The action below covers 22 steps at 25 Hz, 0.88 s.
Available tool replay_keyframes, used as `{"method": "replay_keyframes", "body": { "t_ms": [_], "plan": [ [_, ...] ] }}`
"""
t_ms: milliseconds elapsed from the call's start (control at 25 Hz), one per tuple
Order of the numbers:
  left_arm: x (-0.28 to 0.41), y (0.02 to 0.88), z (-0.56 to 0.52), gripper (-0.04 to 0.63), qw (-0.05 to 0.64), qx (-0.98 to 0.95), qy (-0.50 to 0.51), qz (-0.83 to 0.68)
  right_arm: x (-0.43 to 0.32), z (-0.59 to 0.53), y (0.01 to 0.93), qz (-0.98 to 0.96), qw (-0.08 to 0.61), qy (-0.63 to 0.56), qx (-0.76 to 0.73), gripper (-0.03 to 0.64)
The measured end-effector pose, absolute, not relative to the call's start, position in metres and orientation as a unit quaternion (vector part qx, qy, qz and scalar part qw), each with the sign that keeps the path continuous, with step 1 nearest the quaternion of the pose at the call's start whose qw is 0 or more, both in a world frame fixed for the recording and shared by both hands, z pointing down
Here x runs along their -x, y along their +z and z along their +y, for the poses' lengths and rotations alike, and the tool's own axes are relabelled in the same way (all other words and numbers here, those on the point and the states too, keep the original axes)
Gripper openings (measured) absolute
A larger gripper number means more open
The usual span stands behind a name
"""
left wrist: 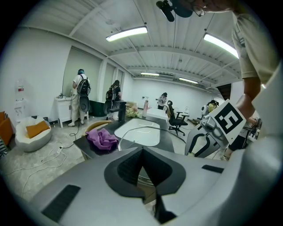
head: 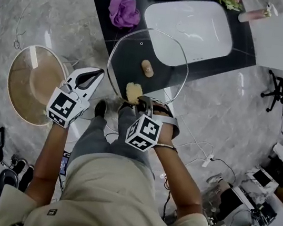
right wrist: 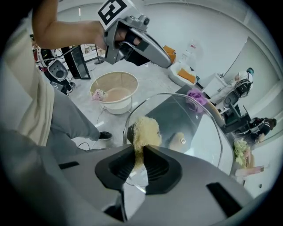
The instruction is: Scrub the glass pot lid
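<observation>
The left hand-held gripper (head: 99, 74) held the glass pot lid (head: 164, 52) steady by its rim for the right hand-held gripper (head: 142, 103) (clamped on a scrub pad (head: 133, 91)).

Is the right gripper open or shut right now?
Shut. The right gripper has its jaws pinched on a yellowish scrub pad that lies against the glass lid.

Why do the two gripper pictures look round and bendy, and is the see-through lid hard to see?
Left gripper view: the wide lens bends straight lines and leaves black corners; the strip lights glare white. Right gripper view: the same round bending; the glass lid carries pale reflections, the scrubber looks sharp. Head view: the sink shows clearly through the lid.
</observation>
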<state>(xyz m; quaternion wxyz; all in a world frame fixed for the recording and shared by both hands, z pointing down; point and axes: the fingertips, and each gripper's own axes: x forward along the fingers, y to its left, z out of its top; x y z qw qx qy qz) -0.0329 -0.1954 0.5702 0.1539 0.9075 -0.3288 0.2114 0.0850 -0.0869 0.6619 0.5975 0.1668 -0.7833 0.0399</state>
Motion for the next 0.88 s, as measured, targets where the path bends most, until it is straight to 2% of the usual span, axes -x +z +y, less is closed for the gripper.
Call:
{"method": "replay_keyframes", "body": {
  "t_ms": [360, 880],
  "plan": [
    [0.014, 0.562, -0.193, 0.014, 0.141, -0.915, 0.210, -0.314, -0.178, -0.115, 0.658, -0.744, 0.605, 0.100, -0.264, 0.052],
    [0.030, 0.549, -0.181, 0.014, 0.131, -0.911, 0.220, -0.322, -0.209, -0.186, 0.657, -0.720, 0.605, 0.089, -0.328, 0.052]
  ]
}}
